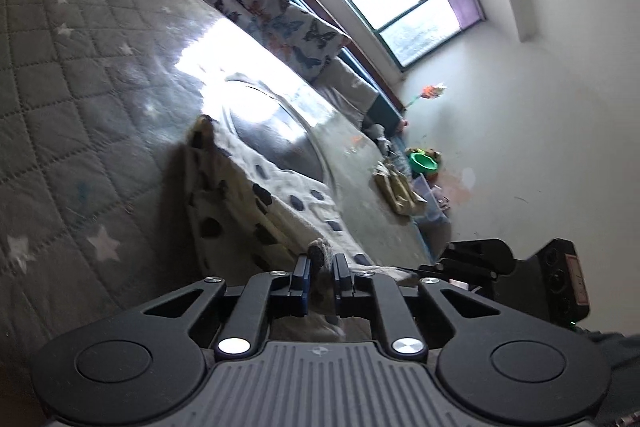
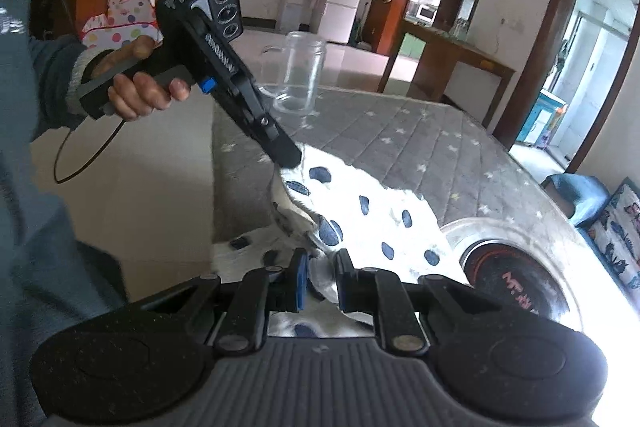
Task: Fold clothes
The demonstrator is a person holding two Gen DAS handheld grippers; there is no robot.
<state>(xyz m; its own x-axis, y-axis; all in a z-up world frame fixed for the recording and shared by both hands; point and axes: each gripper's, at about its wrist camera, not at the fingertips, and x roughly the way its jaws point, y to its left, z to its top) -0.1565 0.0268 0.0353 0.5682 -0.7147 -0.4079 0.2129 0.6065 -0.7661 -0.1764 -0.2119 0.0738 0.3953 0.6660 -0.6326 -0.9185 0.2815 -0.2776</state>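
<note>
Your right gripper (image 2: 320, 277) and left gripper (image 1: 320, 269) each pinch an edge of the spotted garment (image 2: 376, 211), lifted at your end over the quilted table (image 2: 420, 143). Folding looks barely begun; most cloth lies unfolded beyond.

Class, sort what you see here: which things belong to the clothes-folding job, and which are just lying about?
Belongs to the job:
spotted garment
left hand-held gripper
right hand-held gripper

Just lying about:
glass jar
round glass plate
butterfly cushion
green bowl
</note>
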